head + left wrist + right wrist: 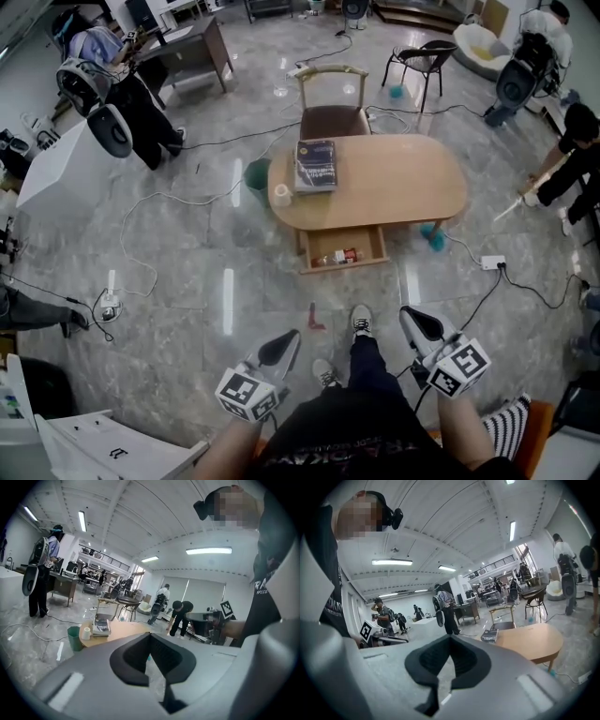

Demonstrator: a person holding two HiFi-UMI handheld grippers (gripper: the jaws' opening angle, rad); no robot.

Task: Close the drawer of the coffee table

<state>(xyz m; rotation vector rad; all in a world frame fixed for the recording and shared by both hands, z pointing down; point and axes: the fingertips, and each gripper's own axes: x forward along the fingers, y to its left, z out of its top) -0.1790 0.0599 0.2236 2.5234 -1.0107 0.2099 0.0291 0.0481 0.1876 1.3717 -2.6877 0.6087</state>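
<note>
Left gripper (283,343) and right gripper (421,324): jaws pressed together, both empty. The drawer (343,251) lies well ahead on the far side, between the two, neither clearly nearer. It hangs open from the coffee table (403,183), front edge running left-right. Inside are small items (339,256), kind unclear.

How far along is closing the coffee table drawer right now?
Done: nothing yet; the drawer stands pulled out from the coffee table, small items inside. In hand: nothing; the left tool and right tool are both shut, empty, and well short of the table. Left: walk up and push the drawer front in fully.
</note>
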